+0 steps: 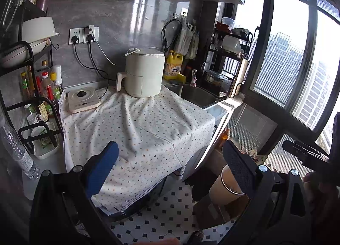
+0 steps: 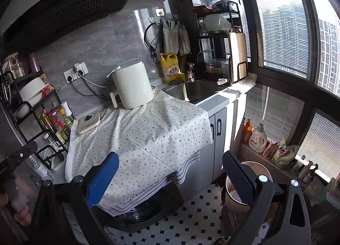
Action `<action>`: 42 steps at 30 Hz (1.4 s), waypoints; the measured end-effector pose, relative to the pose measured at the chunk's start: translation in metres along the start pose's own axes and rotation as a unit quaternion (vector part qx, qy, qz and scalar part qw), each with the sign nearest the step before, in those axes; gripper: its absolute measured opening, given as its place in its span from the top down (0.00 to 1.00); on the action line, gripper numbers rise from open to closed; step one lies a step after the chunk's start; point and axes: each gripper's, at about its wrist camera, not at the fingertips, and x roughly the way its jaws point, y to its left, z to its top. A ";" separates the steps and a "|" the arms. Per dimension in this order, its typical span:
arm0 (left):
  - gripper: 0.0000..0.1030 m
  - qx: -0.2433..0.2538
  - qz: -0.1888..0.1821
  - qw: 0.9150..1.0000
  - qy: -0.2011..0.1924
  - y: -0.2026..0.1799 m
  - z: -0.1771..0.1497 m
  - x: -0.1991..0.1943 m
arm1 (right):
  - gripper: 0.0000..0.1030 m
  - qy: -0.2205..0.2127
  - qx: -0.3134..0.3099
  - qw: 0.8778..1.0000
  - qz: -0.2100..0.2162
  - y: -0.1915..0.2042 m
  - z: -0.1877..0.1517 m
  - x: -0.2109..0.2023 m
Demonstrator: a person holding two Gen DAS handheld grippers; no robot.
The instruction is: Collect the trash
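Note:
My left gripper is open and empty above the front of a counter covered by a dotted white cloth. My right gripper is open and empty above the same cloth. A clear plastic bottle lies at the counter's left edge, left of the left gripper; it also shows in the right wrist view. A tan trash bin with a dark rim stands on the floor at the right; it shows in the right wrist view behind my right finger.
A white air fryer and a small induction cooker sit on the cloth. A black rack with sauce bottles stands at the left. A sink and a yellow detergent jug are behind. The floor is tiled.

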 end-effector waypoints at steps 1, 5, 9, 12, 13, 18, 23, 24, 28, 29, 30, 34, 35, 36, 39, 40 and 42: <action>0.05 -0.001 0.001 1.000 0.000 0.000 0.001 0.000 | 0.07 0.002 0.000 1.000 -0.002 0.000 0.001 0.001; 0.05 -0.002 0.002 1.000 -0.002 0.001 0.002 0.001 | 0.07 -0.002 -0.003 1.000 -0.005 0.001 0.003 0.002; 0.05 -0.006 0.004 1.000 0.001 0.003 0.002 0.003 | 0.07 0.000 0.000 1.000 -0.005 0.001 0.002 0.003; 0.05 -0.006 0.006 1.000 0.001 0.006 0.002 0.003 | 0.07 0.002 0.004 1.000 -0.004 0.000 0.000 0.004; 0.05 -0.007 0.005 1.000 0.001 0.007 0.001 0.003 | 0.07 0.002 0.004 1.000 -0.003 0.001 -0.001 0.004; 0.05 -0.012 0.005 1.000 0.005 0.010 -0.003 0.003 | 0.07 0.005 -0.002 1.000 -0.002 0.003 -0.004 0.005; 0.05 -0.012 0.006 1.000 0.005 0.009 -0.005 0.001 | 0.07 0.005 -0.005 1.000 0.001 0.006 -0.006 0.003; 0.05 -0.012 0.005 1.000 0.005 0.009 -0.005 0.001 | 0.07 0.005 -0.005 1.000 0.001 0.006 -0.006 0.003; 0.05 -0.010 0.004 1.000 0.007 0.009 -0.007 0.000 | 0.07 0.005 -0.004 1.000 0.000 0.006 -0.009 -0.001; 0.05 -0.010 0.003 1.000 0.007 0.009 -0.008 0.000 | 0.07 0.005 -0.004 1.000 -0.001 0.005 -0.009 -0.001; 0.05 -0.008 0.001 1.000 0.007 0.010 -0.008 -0.001 | 0.07 0.004 -0.003 1.000 -0.001 0.005 -0.009 -0.002; 0.05 -0.005 -0.002 1.000 0.008 0.010 -0.010 -0.002 | 0.07 0.004 -0.001 1.000 -0.005 0.003 -0.012 -0.004; 0.05 -0.004 -0.003 1.000 0.008 0.010 -0.010 -0.002 | 0.07 0.005 0.001 1.000 -0.005 0.002 -0.013 -0.005; 0.05 -0.004 -0.003 1.000 0.008 0.010 -0.010 -0.002 | 0.07 0.006 0.001 1.000 -0.005 0.002 -0.013 -0.005; 0.05 -0.005 -0.003 1.000 0.008 0.009 -0.010 -0.002 | 0.07 0.004 -0.001 1.000 -0.005 0.002 -0.013 -0.006; 0.05 -0.005 -0.003 1.000 0.008 0.009 -0.010 -0.002 | 0.07 0.003 -0.001 1.000 -0.005 0.002 -0.013 -0.006; 0.05 -0.004 -0.004 1.000 0.009 0.009 -0.009 -0.002 | 0.07 0.003 -0.001 1.000 -0.005 0.002 -0.013 -0.007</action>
